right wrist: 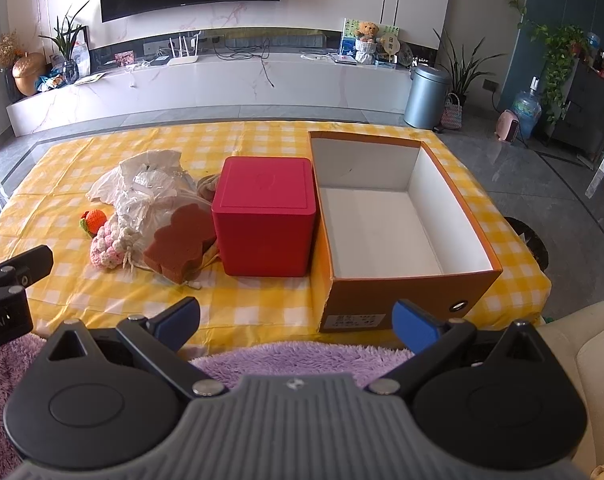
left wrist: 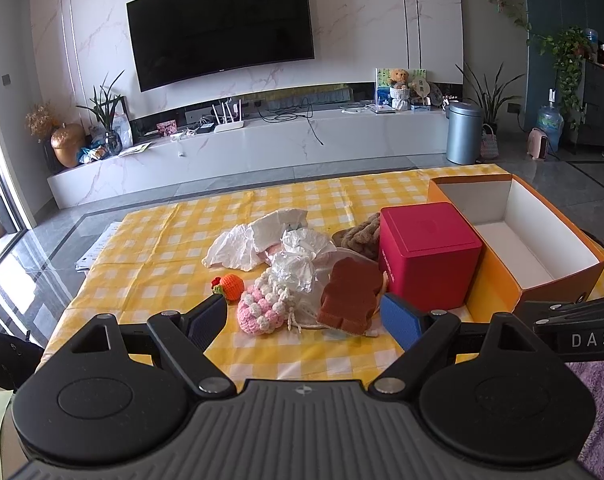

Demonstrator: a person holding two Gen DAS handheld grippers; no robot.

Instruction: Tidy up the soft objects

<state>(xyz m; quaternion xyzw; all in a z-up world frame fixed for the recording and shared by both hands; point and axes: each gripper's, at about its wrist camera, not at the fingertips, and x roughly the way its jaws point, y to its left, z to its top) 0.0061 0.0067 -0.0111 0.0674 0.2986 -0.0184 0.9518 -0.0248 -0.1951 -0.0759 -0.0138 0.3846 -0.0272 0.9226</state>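
Both my left gripper [left wrist: 303, 314] and right gripper [right wrist: 296, 322] gape wide and empty, poised to lift the brown sponge [left wrist: 351, 296] at frame centre toward the open box [right wrist: 401, 216].

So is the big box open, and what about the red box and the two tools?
Orange box: open, no lid, nothing inside.
Red box: lid on, shut.
Brown sponge: lying on the soft pile.
Pink crochet toy: lying on the cloth.
Left tool: open, holding nothing.
Right tool: open, holding nothing.
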